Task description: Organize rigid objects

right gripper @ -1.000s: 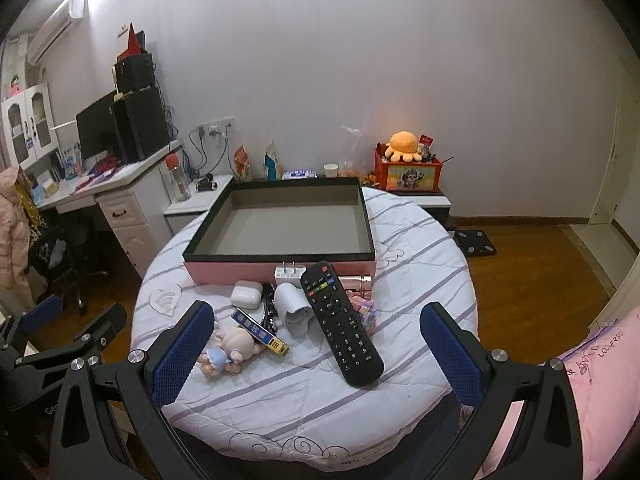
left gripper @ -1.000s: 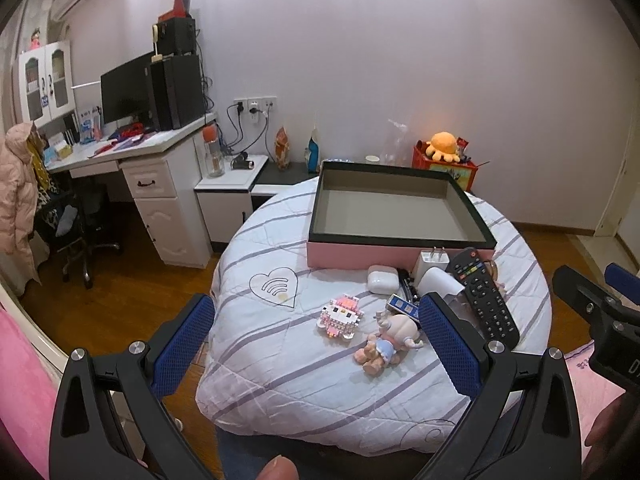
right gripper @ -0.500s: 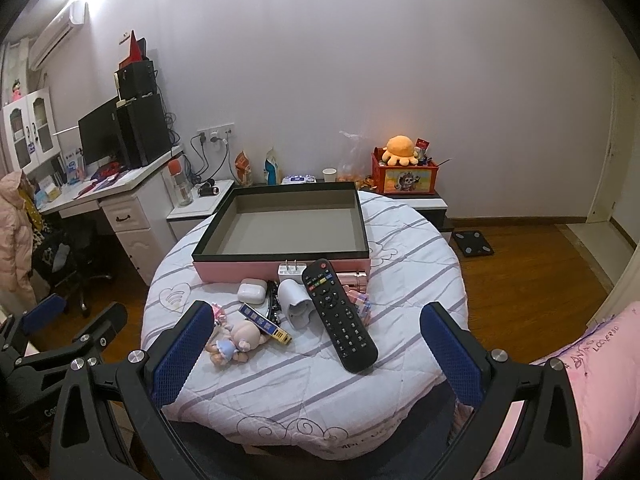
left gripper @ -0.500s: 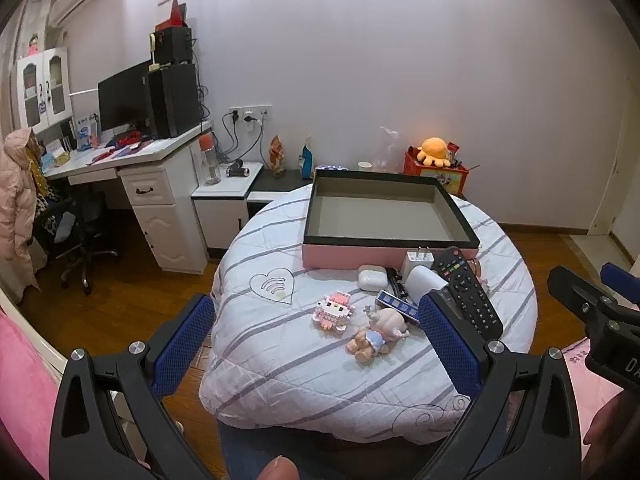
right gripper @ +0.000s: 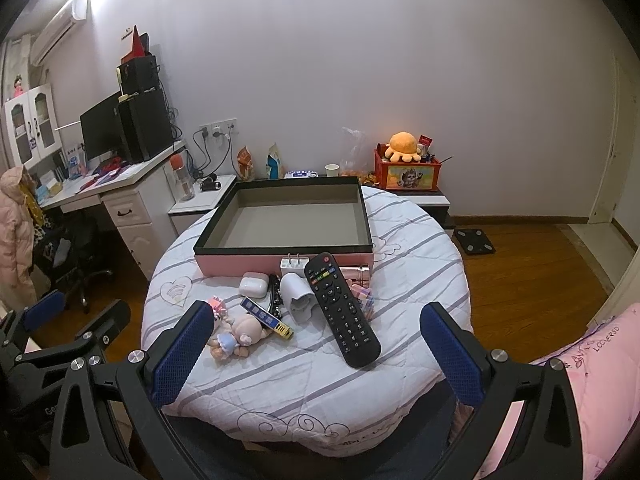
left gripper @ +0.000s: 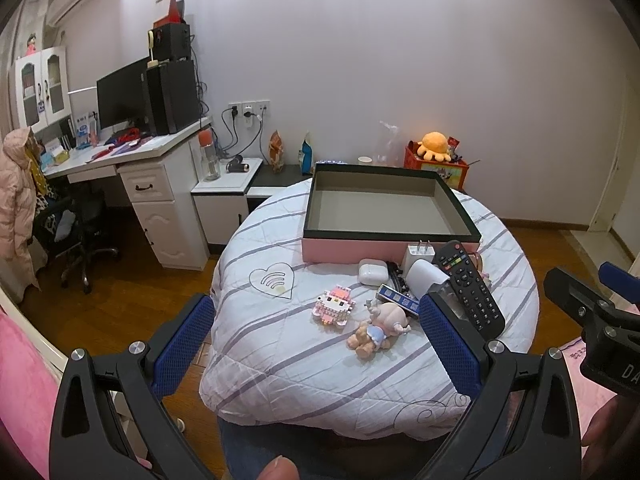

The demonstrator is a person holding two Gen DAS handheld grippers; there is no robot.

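Left wrist view: the left hand-held gripper (left gripper: 316,344) is spread wide and empty, held off the near edge of a round tabletop (left gripper: 280,360). A bare box (left gripper: 384,208) sits at the far side. Doll (left gripper: 378,330), block toy (left gripper: 334,306), earbud case (left gripper: 372,271) and remote (left gripper: 470,290) crowd its front wall; the left half is free.

Right wrist view: the right hand-held gripper (right gripper: 316,344) is also released, empty, before the remote (right gripper: 342,312). Floor (right gripper: 528,280) lies open rightward.
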